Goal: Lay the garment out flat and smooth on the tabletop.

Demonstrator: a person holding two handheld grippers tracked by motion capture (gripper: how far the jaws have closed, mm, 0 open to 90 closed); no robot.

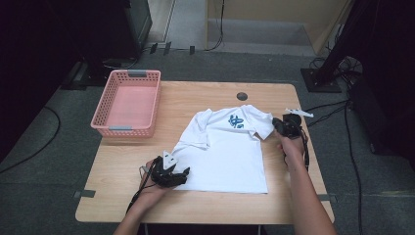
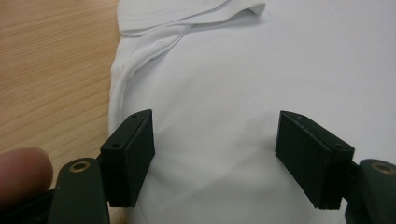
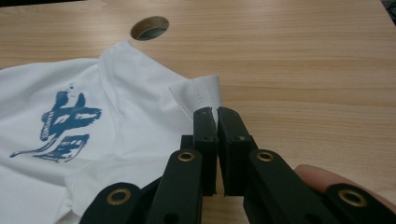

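White T-shirt is lying flat on the wooden table, right of centre, with a blue print near its collar end, which is pointing away from the person; the hem is lying toward the near edge. Right gripper is pinching the shirt's right sleeve at the far right side of the garment: in the right gripper view its two black jaws are pressing together with the hemmed edge of the sleeve caught between them and sticking up above the tips, while the rest of the shirt is spreading away to the left. Left gripper is resting at the shirt's near left corner with its jaws standing well apart; in the left gripper view the jaws are straddling smooth white cloth without clamping it, and a folded sleeve is showing farther off. Pink basket is sitting at the table's far left corner, well apart from the shirt.
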